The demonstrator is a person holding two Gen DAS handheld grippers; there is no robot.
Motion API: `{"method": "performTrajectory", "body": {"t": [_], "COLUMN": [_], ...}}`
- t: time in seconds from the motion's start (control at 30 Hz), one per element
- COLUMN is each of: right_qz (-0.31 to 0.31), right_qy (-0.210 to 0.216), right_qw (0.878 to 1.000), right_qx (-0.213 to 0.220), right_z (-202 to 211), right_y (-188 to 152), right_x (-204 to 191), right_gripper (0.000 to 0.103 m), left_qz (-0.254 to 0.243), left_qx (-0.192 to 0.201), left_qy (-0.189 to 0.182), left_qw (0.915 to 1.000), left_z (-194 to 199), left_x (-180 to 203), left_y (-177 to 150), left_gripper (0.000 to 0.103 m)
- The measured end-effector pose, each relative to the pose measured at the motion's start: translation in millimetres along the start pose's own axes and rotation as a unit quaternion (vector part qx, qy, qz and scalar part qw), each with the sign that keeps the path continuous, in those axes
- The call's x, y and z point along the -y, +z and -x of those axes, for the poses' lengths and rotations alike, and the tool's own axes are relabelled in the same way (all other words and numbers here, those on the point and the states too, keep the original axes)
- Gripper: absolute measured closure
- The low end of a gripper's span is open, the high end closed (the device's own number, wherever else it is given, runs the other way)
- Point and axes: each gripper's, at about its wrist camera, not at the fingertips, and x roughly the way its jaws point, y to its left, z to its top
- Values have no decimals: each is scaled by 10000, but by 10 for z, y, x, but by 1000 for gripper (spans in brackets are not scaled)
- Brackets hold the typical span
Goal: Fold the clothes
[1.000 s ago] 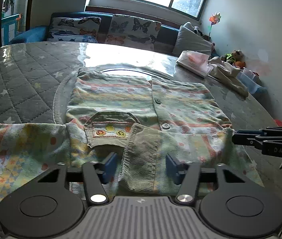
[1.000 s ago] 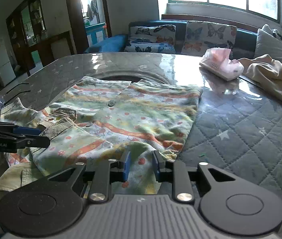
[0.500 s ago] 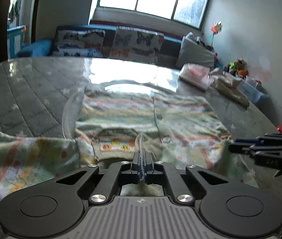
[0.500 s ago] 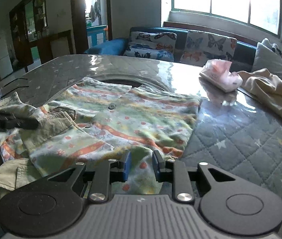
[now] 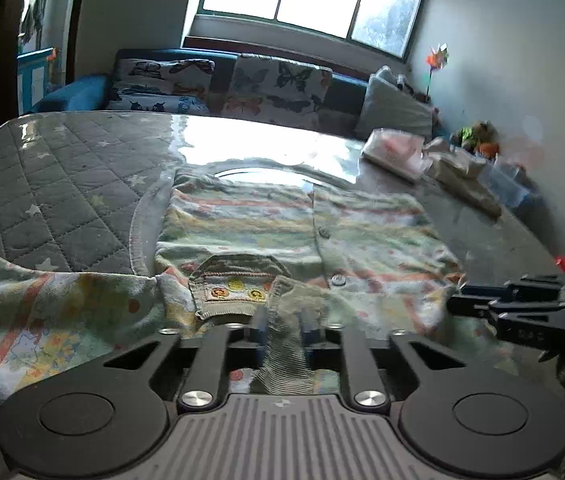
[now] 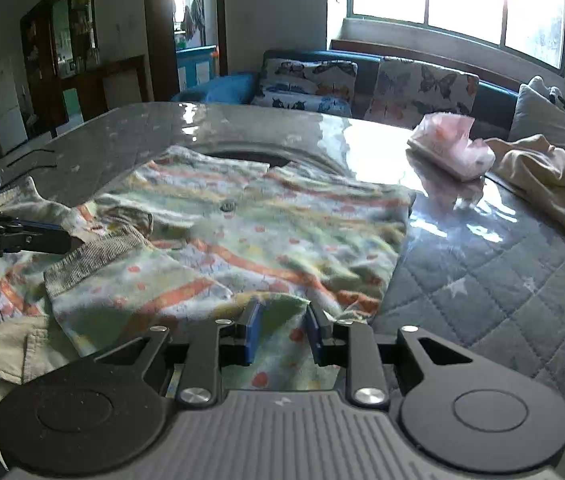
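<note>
A small pastel shirt (image 5: 266, 216) with orange stripes, buttons and a ribbed pocket (image 5: 238, 284) lies spread on the quilted table cover (image 5: 62, 200). Its near sleeve is folded over the front. The sleeve's ribbed cuff (image 5: 286, 356) runs between the fingers of my left gripper (image 5: 283, 326), whose jaws are opening. The right wrist view shows that gripper (image 6: 70, 243) at the left, its tip at the cuff (image 6: 94, 256). My right gripper (image 6: 282, 330) is shut on the near edge of the shirt (image 6: 282, 232). It also shows in the left wrist view, at the right (image 5: 456, 306).
A pink tissue pack (image 6: 450, 148) and a crumpled beige garment (image 6: 550, 184) lie at the far right of the table. Pale cloth (image 6: 10, 352) hangs at the near left edge. A sofa with butterfly cushions (image 6: 422, 88) stands behind the table.
My left jaws went from wide apart to shut on the cuff, then parted again. The right gripper kept its hold and barely moved.
</note>
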Motion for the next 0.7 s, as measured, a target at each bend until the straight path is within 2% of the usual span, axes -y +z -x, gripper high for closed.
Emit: {"method": "performTrajectory", "body": {"t": [0.03,0.1,0.2,0.27,0.3,0.4,0.5,0.7], "right_qz": [-6,-11,17,34,30,-10,-49,-167], "right_qy": [1,10,8,-9,-16,-25,-14,41], "right_qw": [10000,10000,10000,10000,10000,10000,9999,9998], "right_qx": [-14,8,35,40,41,78,139,34], "right_z": [-7,17,59,68,69,80,90,-84], "right_y": [-7,-11,-11,-12,-11,-5,8,-31], "right_x": [-1,0,-1,3,5,8,1,-23], "right_gripper": [78,77,73,72,72,71,68,68], "left_qz": [-47,-62,-123,-160,-178,-114,-47,-28], "left_qx": [-27,-110,-220,-272,-264,-172,43,109], "left_qy": [56,157,111,117,99,162,279,388], "left_qw": [10000,9998,9996,9994,9994,9997,9996,9992], "left_z": [-34,-92,-151,-199,-204,-163,-31,23], "left_x": [15,14,26,34,38,33,33,45], "left_y": [-6,-18,-40,-62,-63,-53,-48,-65], "left_gripper": [78,63,62,67,83,99,100,99]}}
